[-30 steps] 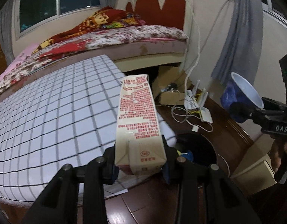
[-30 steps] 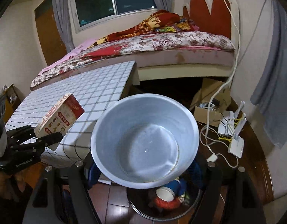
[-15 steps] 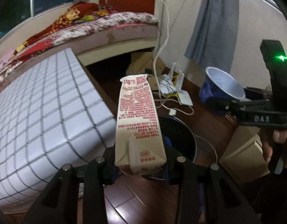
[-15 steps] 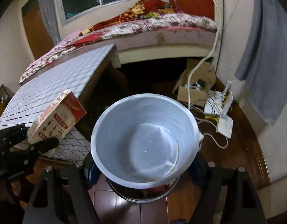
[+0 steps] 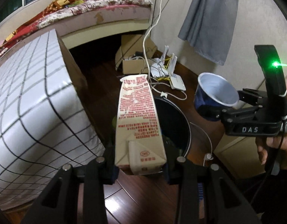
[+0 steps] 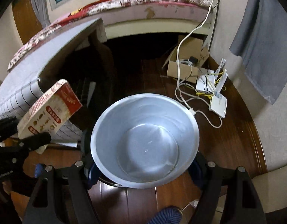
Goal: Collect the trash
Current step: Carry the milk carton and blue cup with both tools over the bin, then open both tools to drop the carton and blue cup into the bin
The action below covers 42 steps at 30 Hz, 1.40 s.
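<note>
Left gripper (image 5: pixel 139 165) pinching a carton (image 5: pixel 138 123), right gripper (image 6: pixel 143 168) a cup (image 6: pixel 143 140); bin (image 5: pixel 175 123) at one o'clock awaits drops.

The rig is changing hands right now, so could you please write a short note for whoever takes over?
Left gripper: jaws shut on the milk carton, held beside the table, above the near rim of the trash bin.
Right gripper: jaws shut on the empty paper bowl, directly over the bin.
Done: both items picked up and brought to the bin.
Left: release both into it.
</note>
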### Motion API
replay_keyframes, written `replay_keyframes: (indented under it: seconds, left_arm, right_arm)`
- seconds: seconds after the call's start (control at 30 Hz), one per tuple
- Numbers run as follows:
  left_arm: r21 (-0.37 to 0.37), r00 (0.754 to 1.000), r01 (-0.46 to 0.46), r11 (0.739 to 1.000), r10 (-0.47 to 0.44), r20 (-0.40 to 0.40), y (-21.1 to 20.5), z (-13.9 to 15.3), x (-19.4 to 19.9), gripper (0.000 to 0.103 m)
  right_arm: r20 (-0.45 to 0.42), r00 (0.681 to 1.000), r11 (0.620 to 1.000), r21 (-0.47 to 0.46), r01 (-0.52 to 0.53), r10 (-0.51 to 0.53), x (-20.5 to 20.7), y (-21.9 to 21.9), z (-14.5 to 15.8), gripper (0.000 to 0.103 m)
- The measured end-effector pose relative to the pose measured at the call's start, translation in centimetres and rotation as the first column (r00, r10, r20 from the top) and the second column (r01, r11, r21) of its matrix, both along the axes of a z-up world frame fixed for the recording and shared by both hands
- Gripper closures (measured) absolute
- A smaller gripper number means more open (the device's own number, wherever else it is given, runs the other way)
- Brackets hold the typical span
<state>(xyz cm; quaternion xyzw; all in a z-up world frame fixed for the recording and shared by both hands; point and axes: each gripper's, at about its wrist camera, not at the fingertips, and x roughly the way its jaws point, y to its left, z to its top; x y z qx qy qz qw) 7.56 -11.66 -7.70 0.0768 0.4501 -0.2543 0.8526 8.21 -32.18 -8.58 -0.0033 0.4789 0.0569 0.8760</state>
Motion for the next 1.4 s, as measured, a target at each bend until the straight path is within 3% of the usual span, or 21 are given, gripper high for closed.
replay_keyframes:
  seconds: [0.33,0.6,0.63,0.67,0.7,0.97,1.4]
  left_arm:
    - [0.003,0.998,0.022,1.000,-0.022,-0.066,-1.1,-2.9,1.0,0.065]
    - [-0.063,0.994,0.019,0.998,-0.025,-0.110,-0.8,-4.7,2.0,0.063]
    - [-0.067,0.993,0.011,0.998,-0.019,-0.117,-0.8,-5.0,2.2,0.058]
    - [-0.053,0.992,-0.008,0.999,0.001,-0.124,-0.8,-5.3,2.4,0.032]
    - [-0.045,0.993,-0.027,0.999,0.022,-0.114,-0.6,-5.4,2.3,0.018]
    - [0.018,0.990,-0.125,0.992,0.126,-0.068,1.3,-6.0,2.1,0.004]
    - [0.046,0.982,-0.188,0.981,0.188,0.006,2.8,-4.1,0.9,0.003]
  right_arm:
    - [-0.073,0.993,0.993,-0.068,-0.101,0.096,2.2,2.7,-3.7,0.025]
    - [-0.084,0.984,0.982,-0.091,-0.163,0.155,3.9,4.0,-6.1,0.021]
    - [-0.084,0.985,0.981,-0.108,-0.162,0.153,4.0,4.0,-6.5,0.009]
    - [-0.088,0.986,0.980,-0.126,-0.152,0.142,4.0,3.8,-6.9,0.004]
    - [-0.100,0.986,0.979,-0.141,-0.147,0.133,4.1,3.7,-7.4,0.001]
    - [-0.097,0.992,0.985,-0.149,-0.089,0.075,3.5,2.1,-7.6,0.001]
    - [-0.023,0.996,0.988,-0.131,-0.088,0.085,2.2,4.6,-4.3,0.001]
